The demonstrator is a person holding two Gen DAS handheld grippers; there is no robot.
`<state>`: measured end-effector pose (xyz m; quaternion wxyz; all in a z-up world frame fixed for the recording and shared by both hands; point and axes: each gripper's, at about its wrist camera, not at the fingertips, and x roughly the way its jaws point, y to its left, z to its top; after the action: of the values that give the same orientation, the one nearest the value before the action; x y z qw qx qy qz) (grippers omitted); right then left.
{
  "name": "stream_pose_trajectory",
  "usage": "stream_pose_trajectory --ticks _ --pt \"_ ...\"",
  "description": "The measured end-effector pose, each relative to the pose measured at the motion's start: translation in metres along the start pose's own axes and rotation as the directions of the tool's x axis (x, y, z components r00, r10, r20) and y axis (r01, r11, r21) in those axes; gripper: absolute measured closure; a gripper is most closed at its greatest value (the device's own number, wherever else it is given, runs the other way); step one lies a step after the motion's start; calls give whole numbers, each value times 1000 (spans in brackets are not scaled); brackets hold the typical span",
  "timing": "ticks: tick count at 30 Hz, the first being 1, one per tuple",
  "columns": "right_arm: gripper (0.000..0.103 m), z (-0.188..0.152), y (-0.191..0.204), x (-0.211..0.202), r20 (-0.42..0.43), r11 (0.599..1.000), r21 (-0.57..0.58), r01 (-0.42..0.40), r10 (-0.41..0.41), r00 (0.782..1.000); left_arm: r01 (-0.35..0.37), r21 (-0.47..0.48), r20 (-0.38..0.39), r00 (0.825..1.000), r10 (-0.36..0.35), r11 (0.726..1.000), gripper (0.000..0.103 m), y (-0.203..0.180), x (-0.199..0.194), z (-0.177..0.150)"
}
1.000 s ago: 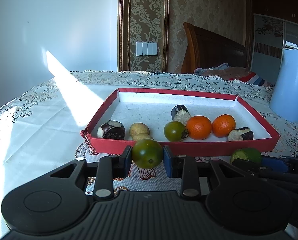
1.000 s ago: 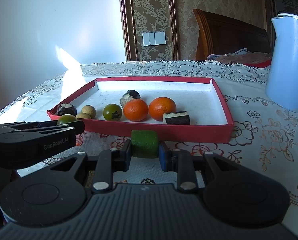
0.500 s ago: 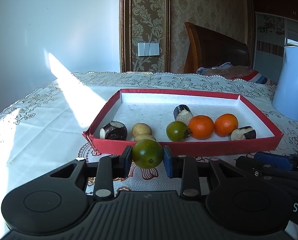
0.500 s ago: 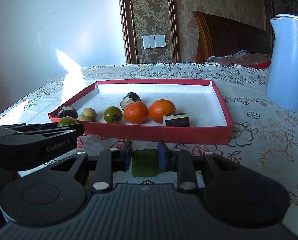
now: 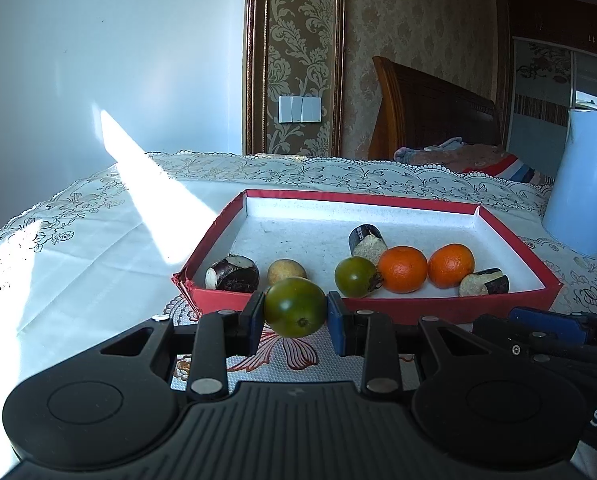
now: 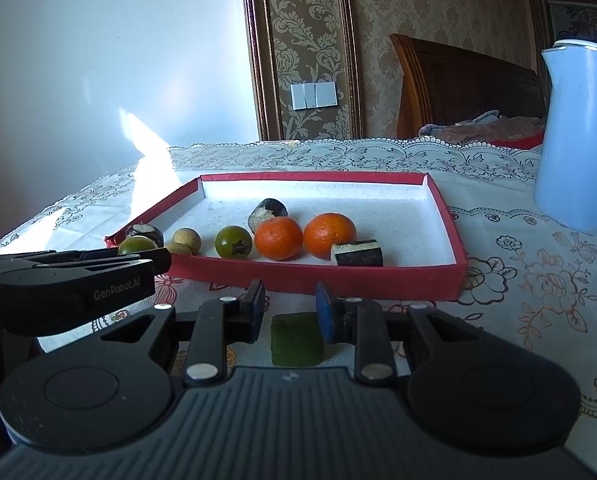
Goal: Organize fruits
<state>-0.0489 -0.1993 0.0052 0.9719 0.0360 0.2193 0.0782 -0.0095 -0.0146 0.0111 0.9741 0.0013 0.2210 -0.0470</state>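
Glossy tomato [image 5: 294, 307]; tray [image 5: 450, 311] seemingly cardboard; lace tablecloth [image 6: 530, 280]

The kettle [image 5: 586, 184] runs off frame; a small yellowish fruit [image 6: 178, 248] seems half-hidden.

Red tray [image 6: 454, 280], low-walled and open-topped: its far half, behind the fruit row, is bare white floor, reachable from above over any wall. Obstacles inside, along the near wall: dark cane pieces [image 5: 232, 274], a tan round fruit [image 5: 286, 271], a green tomato [image 5: 356, 276], two oranges [image 5: 403, 269] and another cane piece [image 5: 484, 282], set close with narrow gaps only. Outside the tray, a tall blue kettle [image 6: 578, 136] blocks the right side, a green block [image 6: 296, 339] lies on the cloth before the near wall, and the cloth to the left is open.
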Motion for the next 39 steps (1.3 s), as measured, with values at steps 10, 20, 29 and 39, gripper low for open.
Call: stream_pose_trajectory --ticks 10,20,29,39 --pt "77 46 -7 12 56 999 -37 22 -20 998 -38 -20 35 999 39 999 71 8 19 39" --pt "52 6 -4 -7 -52 995 -87 38 -43 998 -44 -29 32 998 45 999 71 11 29 40" --pt "75 -1 -3 14 -143 997 -73 12 -23 989 -30 -13 25 999 31 999 71 5 28 36" --pt "77 40 -3 3 12 999 -55 -1 1 1000 -51 -20 21 998 51 999 71 6 36 44"
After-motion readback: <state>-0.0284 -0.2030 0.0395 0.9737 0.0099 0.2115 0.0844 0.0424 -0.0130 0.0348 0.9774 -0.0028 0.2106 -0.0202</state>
